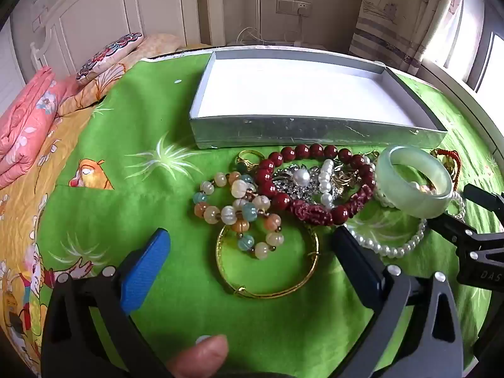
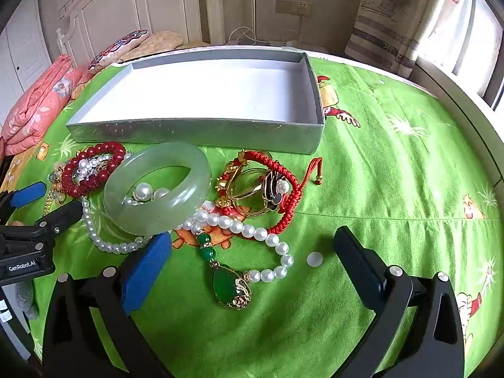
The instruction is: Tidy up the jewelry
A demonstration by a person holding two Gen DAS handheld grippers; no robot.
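Here, nearest each camera, both tools stand spread wide with nothing between the fingers: the left gripper (image 1: 250,261) brackets a gold bangle (image 1: 267,271) on the green bedspread (image 1: 132,132), and the right gripper (image 2: 252,264) brackets a green pendant (image 2: 230,286) strung on a pearl necklace (image 2: 252,230).

Beyond them lies the unsorted heap (all of it on the bed, none in the box): pastel beads (image 1: 239,208), a dark red bead bracelet (image 1: 315,186) tangled over a silver brooch with a pearl (image 1: 299,179), a pale jade bangle (image 2: 157,189) leaning on pearls, a gold ring (image 2: 252,192) and a red cord bracelet (image 2: 283,189). One loose white bead (image 2: 314,259) sits apart, near the right gripper's right finger.

Farthest, touching or just behind the heap, is the silver box (image 1: 315,132); its white floor appears bare, though glare washes out the far corners.

Progress judged: sorting has not visibly begun; every piece remains to be placed.
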